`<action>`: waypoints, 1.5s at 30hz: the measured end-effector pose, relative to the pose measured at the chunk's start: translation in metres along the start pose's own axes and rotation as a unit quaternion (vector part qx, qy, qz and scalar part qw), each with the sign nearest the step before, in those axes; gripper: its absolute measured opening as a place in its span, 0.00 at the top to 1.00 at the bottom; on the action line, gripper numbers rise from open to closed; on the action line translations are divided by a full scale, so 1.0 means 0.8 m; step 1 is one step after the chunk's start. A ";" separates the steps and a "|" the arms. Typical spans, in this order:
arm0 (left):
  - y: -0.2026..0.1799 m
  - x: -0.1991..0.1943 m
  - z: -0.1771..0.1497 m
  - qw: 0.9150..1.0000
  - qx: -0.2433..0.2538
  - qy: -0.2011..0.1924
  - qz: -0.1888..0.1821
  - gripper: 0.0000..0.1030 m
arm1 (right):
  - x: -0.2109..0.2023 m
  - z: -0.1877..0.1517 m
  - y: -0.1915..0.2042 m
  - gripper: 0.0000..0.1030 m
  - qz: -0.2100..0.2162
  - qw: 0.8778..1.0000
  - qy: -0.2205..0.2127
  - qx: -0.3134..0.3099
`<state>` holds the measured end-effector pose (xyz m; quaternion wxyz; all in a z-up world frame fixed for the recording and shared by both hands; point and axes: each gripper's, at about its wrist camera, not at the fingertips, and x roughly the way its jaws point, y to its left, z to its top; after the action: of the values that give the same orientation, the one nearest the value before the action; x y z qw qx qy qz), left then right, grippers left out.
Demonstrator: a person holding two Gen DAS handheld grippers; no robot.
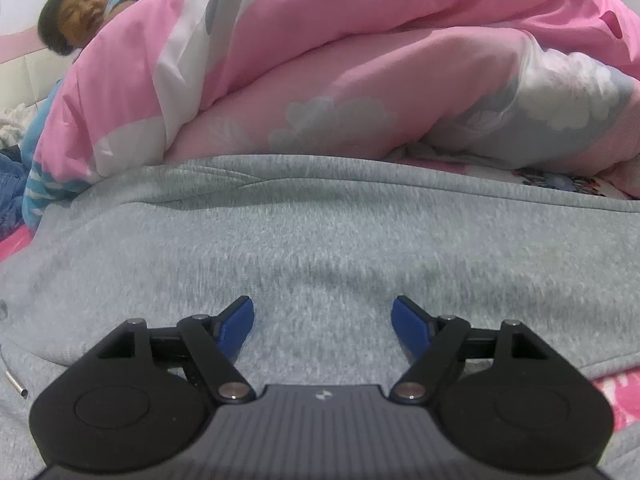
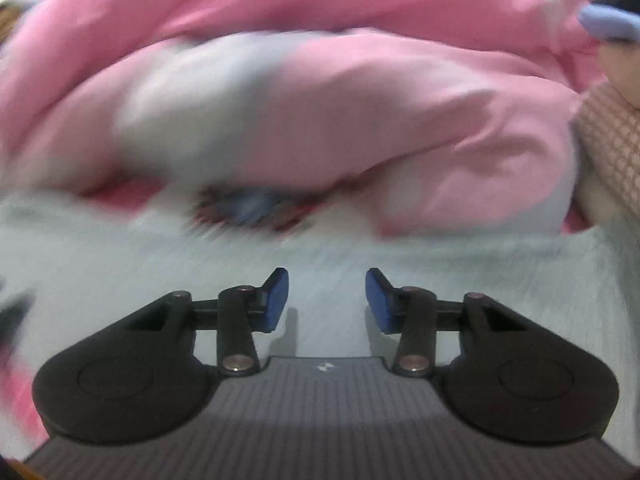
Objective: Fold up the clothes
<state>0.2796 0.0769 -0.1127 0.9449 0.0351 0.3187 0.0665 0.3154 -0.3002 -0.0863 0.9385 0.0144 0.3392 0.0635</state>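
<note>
While both jaws gape empty, the grey sweatshirt [image 1: 320, 232] lies crosswise just beneath the left hand-held gripper [image 1: 322, 316] and right hand-held gripper [image 2: 327, 294], neither nearer.

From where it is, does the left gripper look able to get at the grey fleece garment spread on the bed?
Probably yes. The left gripper is open right over the grey fleece garment, with nothing between; the pink cloud-print quilt lies farther back.
</note>
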 end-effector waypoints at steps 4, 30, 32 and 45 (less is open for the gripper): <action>-0.002 0.001 0.000 1.000 0.004 0.000 0.004 0.23 | -0.048 -0.036 -0.017 0.57 0.004 1.000 0.007 -0.017; 0.110 -0.199 -0.054 0.994 -0.077 -0.031 -0.075 0.19 | -0.298 -0.154 -0.024 0.43 0.041 0.995 -0.037 0.087; 0.139 -0.225 -0.081 0.993 -0.091 -0.024 -0.068 0.19 | -0.300 -0.168 -0.016 0.39 0.049 0.994 -0.034 0.095; 0.266 -0.286 -0.199 0.969 -0.243 0.004 -0.044 0.19 | -0.320 -0.214 0.021 0.13 0.083 0.981 -0.005 0.178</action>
<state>-0.0191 0.2572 -0.0794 0.9258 -0.2099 0.2981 0.1002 0.0093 -0.3196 -0.0546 0.9139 0.2096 0.3383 0.0797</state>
